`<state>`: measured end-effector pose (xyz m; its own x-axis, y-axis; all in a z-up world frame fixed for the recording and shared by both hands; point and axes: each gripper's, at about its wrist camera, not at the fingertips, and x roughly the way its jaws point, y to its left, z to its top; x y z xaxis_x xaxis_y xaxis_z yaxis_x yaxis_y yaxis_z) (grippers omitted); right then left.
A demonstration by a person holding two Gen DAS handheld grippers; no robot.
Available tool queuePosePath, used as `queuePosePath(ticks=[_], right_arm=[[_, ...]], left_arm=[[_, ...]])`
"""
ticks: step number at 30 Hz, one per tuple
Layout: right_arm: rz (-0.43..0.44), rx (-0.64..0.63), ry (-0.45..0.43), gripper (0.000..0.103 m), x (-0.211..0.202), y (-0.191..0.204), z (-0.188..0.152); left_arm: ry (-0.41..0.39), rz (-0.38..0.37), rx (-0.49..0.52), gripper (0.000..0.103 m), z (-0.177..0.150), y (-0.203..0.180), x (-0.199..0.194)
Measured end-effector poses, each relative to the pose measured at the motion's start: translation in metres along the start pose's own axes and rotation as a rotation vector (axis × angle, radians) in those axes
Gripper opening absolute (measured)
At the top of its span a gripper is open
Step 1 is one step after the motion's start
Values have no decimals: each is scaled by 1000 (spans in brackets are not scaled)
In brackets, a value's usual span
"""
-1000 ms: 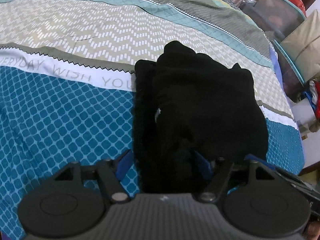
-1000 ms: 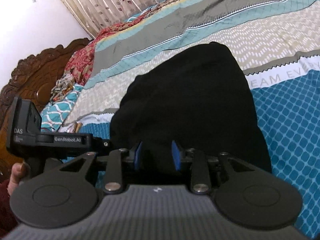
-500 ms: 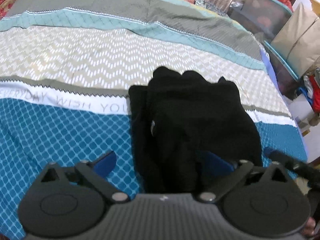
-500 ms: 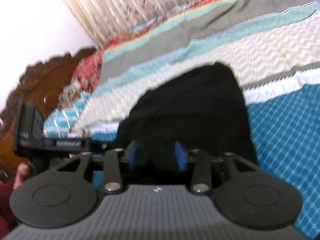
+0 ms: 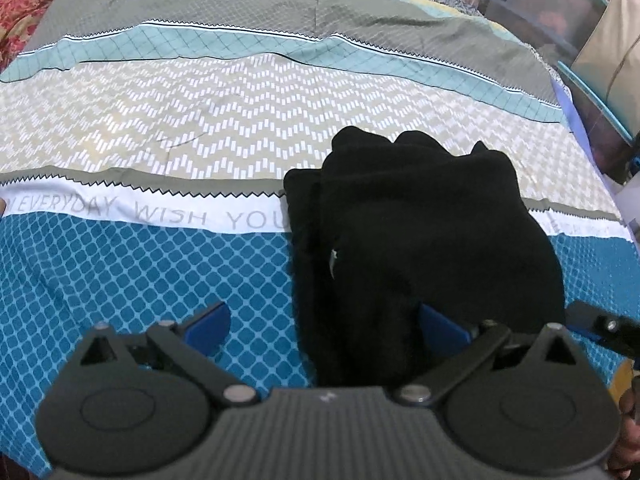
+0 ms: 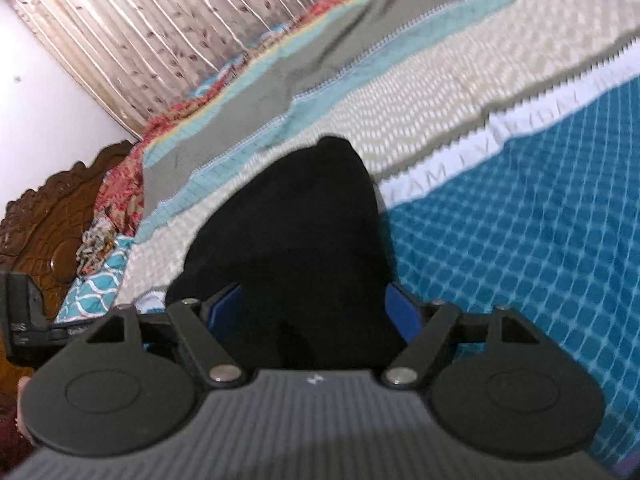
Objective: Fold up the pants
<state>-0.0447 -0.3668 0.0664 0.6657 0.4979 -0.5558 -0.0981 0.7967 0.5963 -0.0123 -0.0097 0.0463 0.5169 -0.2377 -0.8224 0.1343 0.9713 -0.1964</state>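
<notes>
**Both grippers let go of the folded pants**

A second ago the left gripper had its blue pads closer in around the near edge of the black pants; now its jaws stand spread as wide as they go, the left pad out over bare blue bedspread and the right pad just at the near right edge of the cloth, pressing on nothing. The right gripper was nearly pinched on the fabric a second ago; its jaws are opening at this moment, with the near end of the pants between the blue pads but no squeeze that I can see. Its view is also smeared with motion and tilted more than before.

The pants lie as a folded, lumpy black bundle on the bed, straddling the white band lettered "EVERYDAY WISH YOU" and reaching up onto the beige zigzag stripe. The bundle has kept its place and shape across the second.

Around it: a carved wooden headboard at the left of the right gripper's view, a crumpled red patterned cloth at the head of the bed, and a pleated leaf-print curtain behind. Clear storage bins with teal rims stand beyond the far side of the bed. Each gripper shows at the edge of the other's view, and a bit of a hand shows at the lower left. The grippers' own black bodies hide the nearest edge of the pants.
</notes>
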Motion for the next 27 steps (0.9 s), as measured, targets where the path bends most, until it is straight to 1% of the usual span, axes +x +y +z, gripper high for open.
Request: queuePosePath(ticks=[5,8,12,18,21,24,27], right_arm=[[-19,-5,65,81,10,-1,-8],[-20,31,81,83,14,-8,-12],[29,128,59,87,11,-21,-15],[102,228,35,90,4,-36,-16],[117,246,28,92,2,-38,-16],[118,238,20,93,0,-36,-17],[124,224,5,97,0,-34,-19]], left_arm=[[6,2,4,103,0,0,2],[16,0,-1,103,0,0,6],[24,1,0,103,0,-1,8],[32,-2,-2,103,0,0,11],[37,-4,-5,103,0,0,12],[42,-7,-8,103,0,2,14],[46,-7,-7,103,0,2,15]])
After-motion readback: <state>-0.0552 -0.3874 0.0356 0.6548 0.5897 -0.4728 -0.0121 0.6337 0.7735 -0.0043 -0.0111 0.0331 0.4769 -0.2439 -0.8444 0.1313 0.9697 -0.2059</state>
